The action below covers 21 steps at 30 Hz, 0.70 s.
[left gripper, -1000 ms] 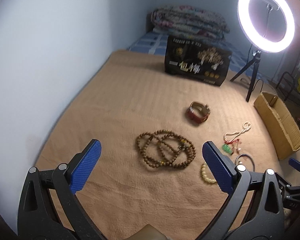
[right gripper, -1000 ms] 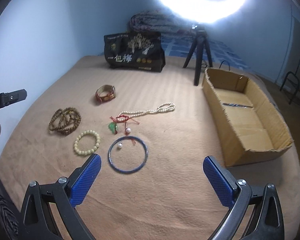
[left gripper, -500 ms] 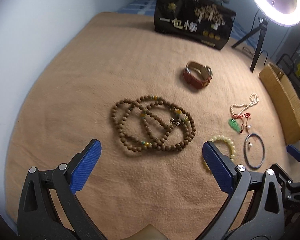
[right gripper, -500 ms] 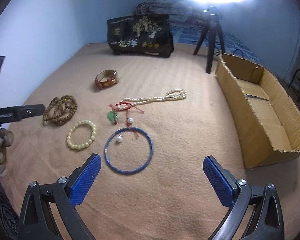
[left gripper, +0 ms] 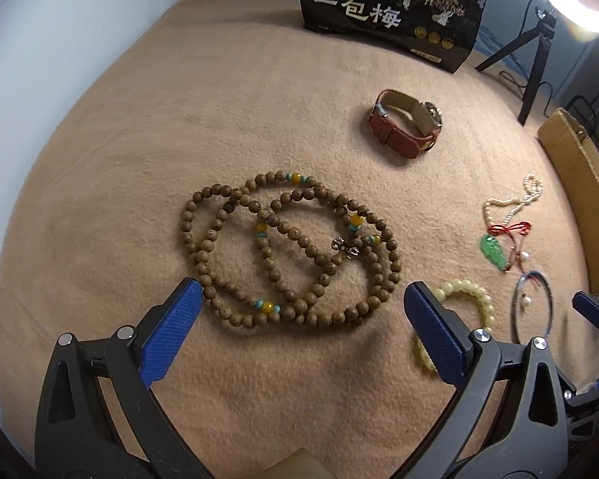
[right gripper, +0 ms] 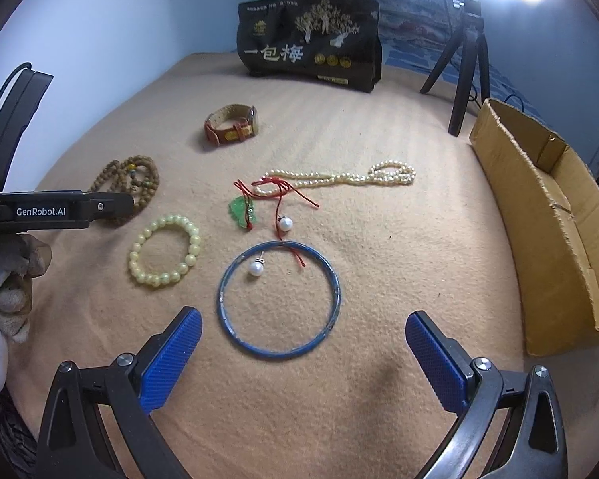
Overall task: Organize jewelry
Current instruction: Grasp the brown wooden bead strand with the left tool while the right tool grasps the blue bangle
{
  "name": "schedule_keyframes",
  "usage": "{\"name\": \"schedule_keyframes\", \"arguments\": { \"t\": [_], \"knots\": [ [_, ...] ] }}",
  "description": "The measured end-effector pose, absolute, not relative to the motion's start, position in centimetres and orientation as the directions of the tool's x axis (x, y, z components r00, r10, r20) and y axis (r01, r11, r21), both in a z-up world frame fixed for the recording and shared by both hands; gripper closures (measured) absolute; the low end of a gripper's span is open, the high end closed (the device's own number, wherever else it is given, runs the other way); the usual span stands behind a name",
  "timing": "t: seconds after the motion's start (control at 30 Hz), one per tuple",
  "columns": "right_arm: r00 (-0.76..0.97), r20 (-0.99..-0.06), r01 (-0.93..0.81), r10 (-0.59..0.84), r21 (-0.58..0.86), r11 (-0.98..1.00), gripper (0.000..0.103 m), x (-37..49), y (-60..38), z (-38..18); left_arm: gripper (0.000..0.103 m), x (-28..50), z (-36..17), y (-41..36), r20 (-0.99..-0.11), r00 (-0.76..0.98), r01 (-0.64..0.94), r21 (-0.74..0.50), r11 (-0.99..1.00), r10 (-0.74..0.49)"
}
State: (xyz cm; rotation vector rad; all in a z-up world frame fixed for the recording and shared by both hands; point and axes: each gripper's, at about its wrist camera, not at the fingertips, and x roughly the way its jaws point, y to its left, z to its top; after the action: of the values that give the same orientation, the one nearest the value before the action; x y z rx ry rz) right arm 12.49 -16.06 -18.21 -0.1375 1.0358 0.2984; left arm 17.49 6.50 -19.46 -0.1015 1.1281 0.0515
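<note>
- Your left gripper [left gripper: 301, 315] hangs wide open and empty, low over the wooden bead mala [left gripper: 291, 251], which lies in overlapping loops on the tan blanket [left gripper: 179, 119]; its near edge sits between the blue pads.
- Your right gripper [right gripper: 303, 355] is likewise spread wide with nothing in it, poised just short of the blue bangle [right gripper: 278, 300].
- The risk on the left: closing on one strand only. The loops cross each other, so a partial pinch could lift the mala in a dangling tangle, or drag it into the pale yellow bead bracelet [left gripper: 465, 311] just beside the right-hand pad.
- The risk on the right: the bangle lies flat and thin, so the pads may slide over it. A loose pearl earring [right gripper: 256, 267] sits inside the ring, and a red cord [right gripper: 289, 215] from the green jade pendant [right gripper: 240, 211] crosses its far rim; lifting could snag the cord or flick the pearl away.
- The pearl necklace [right gripper: 339, 175] and the red-strapped watch [right gripper: 231, 124] lie farther off, untouched.
- The cardboard box [right gripper: 555, 239] stands open at your right; what shows of its inside holds no jewelry, though its floor is mostly hidden.
</note>
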Motion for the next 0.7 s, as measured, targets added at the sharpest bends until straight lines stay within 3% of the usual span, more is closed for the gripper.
{"name": "schedule_keyframes", "arguments": {
  "t": [0.53,0.7],
  "knots": [
    [0.422,-0.893,-0.338,0.153,0.002,0.941,0.0,14.4,-14.6,-19.9,0.0,20.6,-21.0,6.1,-0.909,0.416,-0.141,-0.032,0.99,0.03],
    [0.421,-0.895,-0.35,0.144,-0.015,0.937,0.0,14.8,-14.3,-20.1,0.012,20.6,-20.9,6.1,-0.904,0.425,-0.145,-0.028,0.989,0.037]
  ]
}}
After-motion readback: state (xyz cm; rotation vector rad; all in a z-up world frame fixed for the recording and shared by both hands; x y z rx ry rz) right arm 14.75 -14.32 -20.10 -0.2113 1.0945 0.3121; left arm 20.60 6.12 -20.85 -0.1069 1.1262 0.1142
